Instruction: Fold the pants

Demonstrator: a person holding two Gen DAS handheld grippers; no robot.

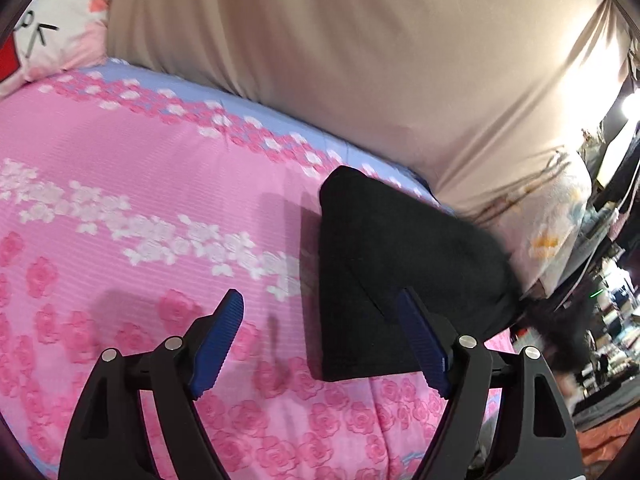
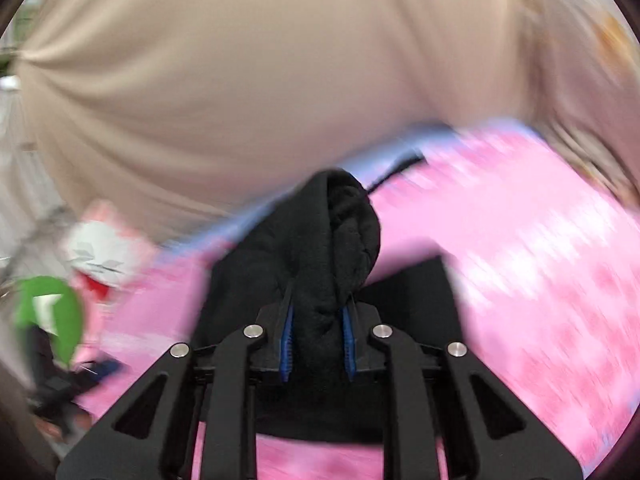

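Note:
Black fleece pants (image 1: 384, 264) lie on a pink flowered bedspread (image 1: 140, 200), part of them raised off it toward the right. My left gripper (image 1: 324, 300) hovers open over the pants' left edge, its blue pads (image 1: 218, 340) wide apart and gripping nothing. In the right wrist view, which is blurred by motion, my right gripper (image 2: 320, 308) is shut on a bunched fold of the black pants (image 2: 332, 236), which bulges up between its blue pads (image 2: 286, 344).
A big beige cushion or cover (image 1: 360, 60) runs along the far side of the bed. A white and pink pillow (image 1: 52, 24) lies at the far left. Cluttered room furniture (image 1: 612, 280) shows past the bed's right edge. A green object (image 2: 52, 316) is at the left in the right wrist view.

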